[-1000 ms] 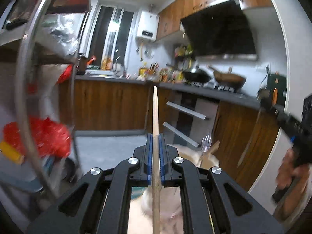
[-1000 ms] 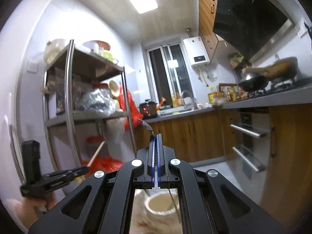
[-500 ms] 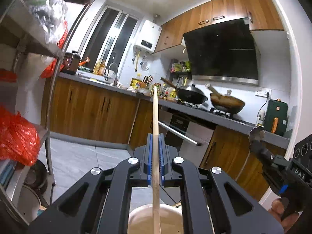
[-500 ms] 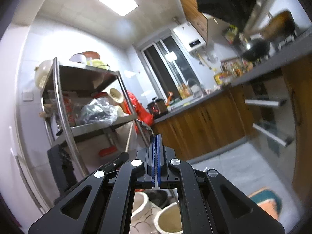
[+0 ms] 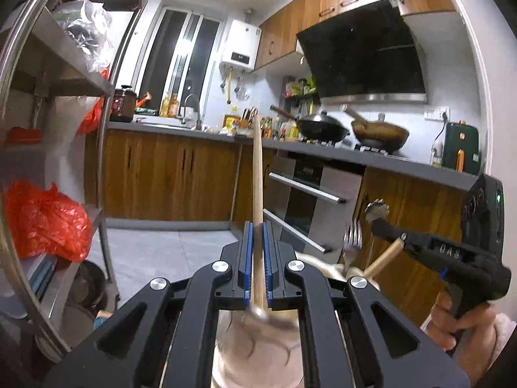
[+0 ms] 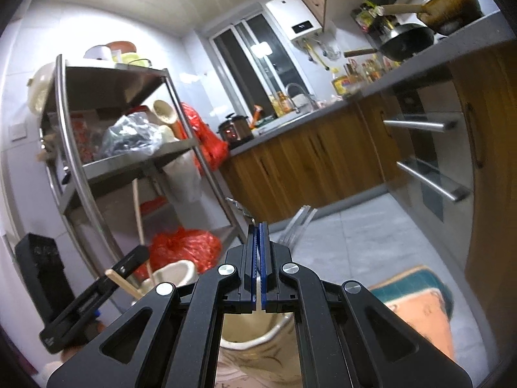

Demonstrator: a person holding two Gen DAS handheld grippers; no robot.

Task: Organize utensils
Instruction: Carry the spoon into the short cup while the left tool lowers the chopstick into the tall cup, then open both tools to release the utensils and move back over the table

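My left gripper point(image 5: 255, 229) is shut on a long wooden stick point(image 5: 257, 174) that points up, tilted slightly; its lower end hangs over a cream ceramic jar point(image 5: 258, 346) below the fingers. A second cream jar point(image 5: 326, 266) to the right holds a metal fork point(image 5: 353, 237) and a wooden handle point(image 5: 383, 258). My right gripper point(image 6: 257, 236) is shut on a thin metal utensil point(image 6: 240, 208) above a cream jar point(image 6: 255, 336). The other jar point(image 6: 173, 273) shows to its left, with a fork point(image 6: 299, 223) ahead. Each gripper shows in the other's view: the right one point(image 5: 376, 218) and the left one point(image 6: 129, 260).
A steel shelf rack point(image 6: 80, 168) with red bags point(image 5: 45, 220) stands on the left. Wooden cabinets and an oven with bar handles point(image 5: 307, 190) line the far side. A counter point(image 5: 371, 156) carries woks. A mat point(image 6: 416, 304) lies on the tiled floor.
Both grippers have tilted down towards the jars. The stick now leans slightly and its lower end is blurred over the jar. The right gripper has come closer to the fork jar.
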